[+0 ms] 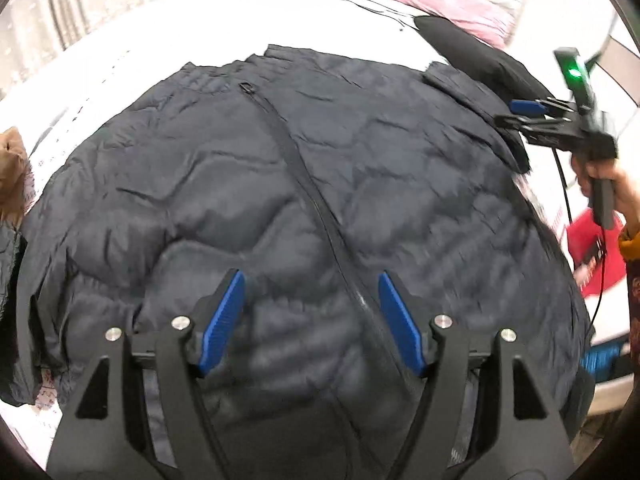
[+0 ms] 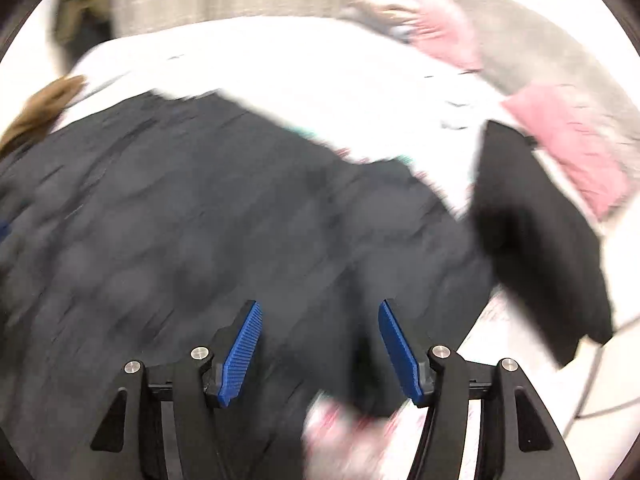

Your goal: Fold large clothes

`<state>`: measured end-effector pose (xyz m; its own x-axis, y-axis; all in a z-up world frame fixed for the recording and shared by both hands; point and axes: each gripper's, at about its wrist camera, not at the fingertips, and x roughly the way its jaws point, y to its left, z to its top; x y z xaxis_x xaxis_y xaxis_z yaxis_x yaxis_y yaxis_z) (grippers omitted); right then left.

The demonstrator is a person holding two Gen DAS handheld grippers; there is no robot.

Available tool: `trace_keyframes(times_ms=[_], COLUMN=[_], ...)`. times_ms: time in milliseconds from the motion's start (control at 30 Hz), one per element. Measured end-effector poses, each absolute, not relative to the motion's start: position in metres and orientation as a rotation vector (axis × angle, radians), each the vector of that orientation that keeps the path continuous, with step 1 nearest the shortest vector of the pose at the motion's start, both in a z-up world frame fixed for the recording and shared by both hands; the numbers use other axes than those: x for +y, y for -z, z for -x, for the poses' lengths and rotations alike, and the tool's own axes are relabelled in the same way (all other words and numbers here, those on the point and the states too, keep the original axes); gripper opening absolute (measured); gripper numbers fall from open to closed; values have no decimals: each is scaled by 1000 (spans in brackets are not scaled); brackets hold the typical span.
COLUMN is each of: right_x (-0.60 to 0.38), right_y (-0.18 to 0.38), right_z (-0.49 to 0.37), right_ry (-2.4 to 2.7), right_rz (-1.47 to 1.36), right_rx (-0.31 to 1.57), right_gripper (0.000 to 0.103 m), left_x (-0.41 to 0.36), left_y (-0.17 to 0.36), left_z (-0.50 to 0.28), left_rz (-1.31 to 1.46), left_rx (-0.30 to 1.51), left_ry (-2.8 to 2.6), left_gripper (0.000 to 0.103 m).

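Brown item: tan fabric [image 1: 12, 168] lies at the far left edge of the bed, just beside the jacket's left side; what it is cannot be told.
Jacket: dark quilted puffer jacket [image 1: 248, 184] lies spread flat, front up, on the white bed [image 1: 168, 32], filling most of the left wrist view.
Zipper: closed zip line [image 1: 304, 184] runs down the middle of the jacket and passes between the left pair of blue pads.
Left tongs: left tongs [image 1: 312, 316] hang over the near part of the jacket with jaws standing apart, nothing pinched between them.
Black garment: flat black cloth [image 1: 472, 52] lies by the jacket's far right corner, seemingly touching it.
Right tongs: right tongs [image 2: 320, 348] are spread apart too, holding nothing; in the left wrist view they sit at the jacket's right edge, gripped by a hand [image 1: 616, 188].
Pink and grey cloth: pink pieces [image 2: 568, 140] lie at the far right of the bed, apart from the jacket.
Step in hand: judged as between grips, jacket laid out and smoothed, no fold visibly made.
Next move: likely each pair of tongs must close on a side edge or sleeve, then carry it toward the zip; thick slippery padding calls for a deep bite.
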<state>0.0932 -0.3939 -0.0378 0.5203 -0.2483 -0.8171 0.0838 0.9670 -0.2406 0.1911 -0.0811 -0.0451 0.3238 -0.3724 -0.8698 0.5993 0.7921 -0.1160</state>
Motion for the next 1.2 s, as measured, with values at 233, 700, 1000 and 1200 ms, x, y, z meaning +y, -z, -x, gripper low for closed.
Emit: trace_keyframes(times_ms=[233, 700, 1000, 1200], right_x=[-406, -430, -600, -666], right_y=[91, -137, -79, 28], right_z=[-164, -74, -40, -4], right_ry=[427, 566, 862, 971], right_rz=[305, 309, 142, -99], right_rx=[1010, 419, 671, 973], right_gripper=[57, 5, 5, 23], left_x=[-106, -204, -260, -270], left_y=[61, 92, 109, 104], left_z=[-203, -211, -202, -178], left_rz=[-253, -59, -56, -348], left_rx=[1055, 1028, 1015, 999], left_ry=[613, 707, 757, 794], left_gripper=[70, 70, 71, 74])
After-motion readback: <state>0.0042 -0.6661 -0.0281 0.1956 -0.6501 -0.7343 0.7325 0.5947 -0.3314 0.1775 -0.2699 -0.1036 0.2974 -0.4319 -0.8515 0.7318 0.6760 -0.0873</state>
